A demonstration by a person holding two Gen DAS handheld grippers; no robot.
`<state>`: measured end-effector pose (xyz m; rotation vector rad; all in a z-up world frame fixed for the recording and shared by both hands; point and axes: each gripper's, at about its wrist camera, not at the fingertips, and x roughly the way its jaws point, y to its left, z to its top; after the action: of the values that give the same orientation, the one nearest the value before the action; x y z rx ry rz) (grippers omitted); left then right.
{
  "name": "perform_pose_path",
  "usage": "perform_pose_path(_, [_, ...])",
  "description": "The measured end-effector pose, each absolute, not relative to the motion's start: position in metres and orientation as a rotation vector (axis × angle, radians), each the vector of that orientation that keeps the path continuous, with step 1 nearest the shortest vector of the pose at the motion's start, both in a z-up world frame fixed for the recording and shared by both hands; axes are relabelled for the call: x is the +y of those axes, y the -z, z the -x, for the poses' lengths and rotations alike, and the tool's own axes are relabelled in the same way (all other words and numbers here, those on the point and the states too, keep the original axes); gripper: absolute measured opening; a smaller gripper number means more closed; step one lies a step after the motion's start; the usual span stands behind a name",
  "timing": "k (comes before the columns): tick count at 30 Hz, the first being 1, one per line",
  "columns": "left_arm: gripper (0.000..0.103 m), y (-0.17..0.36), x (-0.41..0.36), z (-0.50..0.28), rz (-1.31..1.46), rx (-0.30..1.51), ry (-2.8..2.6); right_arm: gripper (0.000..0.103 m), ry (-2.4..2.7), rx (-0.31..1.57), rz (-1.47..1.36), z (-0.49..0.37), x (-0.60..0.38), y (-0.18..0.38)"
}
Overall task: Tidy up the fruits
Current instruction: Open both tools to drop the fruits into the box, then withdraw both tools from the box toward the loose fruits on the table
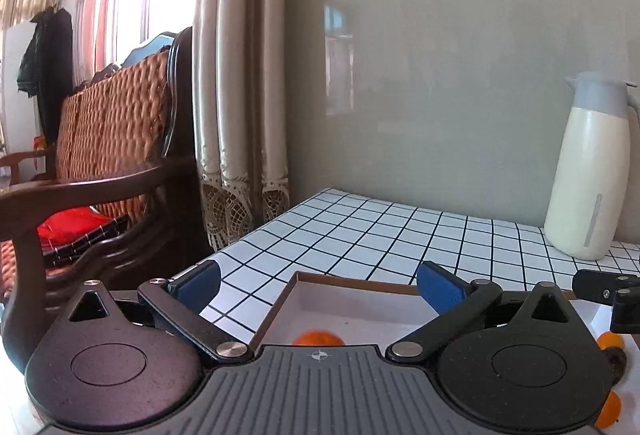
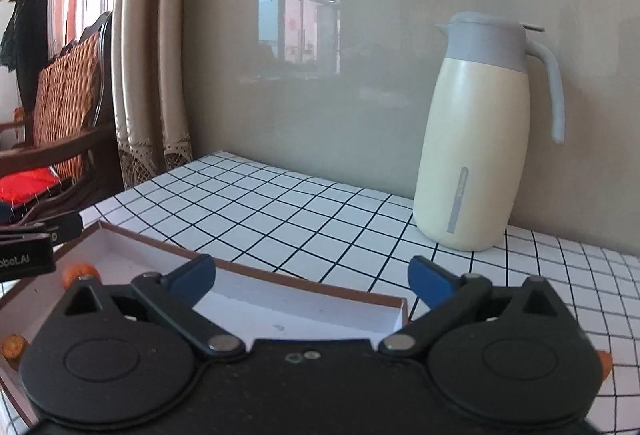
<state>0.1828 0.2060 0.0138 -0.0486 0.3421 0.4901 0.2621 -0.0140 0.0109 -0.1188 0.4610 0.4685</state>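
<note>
A shallow white box with a brown rim (image 1: 352, 281) (image 2: 304, 285) lies on the checked table. A small orange fruit (image 1: 318, 337) sits in it, just ahead of my left gripper (image 1: 320, 285), which is open and empty above the box's left corner. More orange fruits (image 1: 610, 341) lie at the right edge, one low (image 1: 608, 411). In the right wrist view, orange fruits show at the box's left (image 2: 78, 271), lower left (image 2: 12, 347) and far right (image 2: 604, 361). My right gripper (image 2: 312, 275) is open and empty over the box's far rim.
A cream thermos jug with a grey lid (image 1: 592, 171) (image 2: 476, 139) stands at the back of the table by the grey wall. A wooden wicker-backed chair (image 1: 112, 139) and curtains (image 1: 240, 75) are to the left, beyond the table edge.
</note>
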Motion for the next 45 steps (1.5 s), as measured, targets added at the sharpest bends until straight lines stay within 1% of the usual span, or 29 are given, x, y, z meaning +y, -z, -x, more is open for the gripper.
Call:
perform_pose_path(19, [0.103, -0.010, 0.208, -0.183, 0.037, 0.369, -0.485, 0.097, -0.478, 0.476, 0.110, -0.265, -0.014, -0.013])
perform_pose_path(26, [0.103, -0.013, 0.202, -0.175, 0.025, 0.356, -0.485, 0.097, -0.467, 0.442, 0.113, -0.255, -0.022, -0.019])
perform_pose_path(36, [0.103, -0.030, 0.166, -0.147, 0.047, 0.249, -0.432, 0.097, -0.412, 0.350, 0.094, -0.217, -0.069, -0.035])
perform_pose_path(45, [0.103, -0.027, 0.118, -0.120, 0.067, 0.254, -0.305, 0.097, -0.322, 0.334, 0.110, -0.180, -0.129, -0.036])
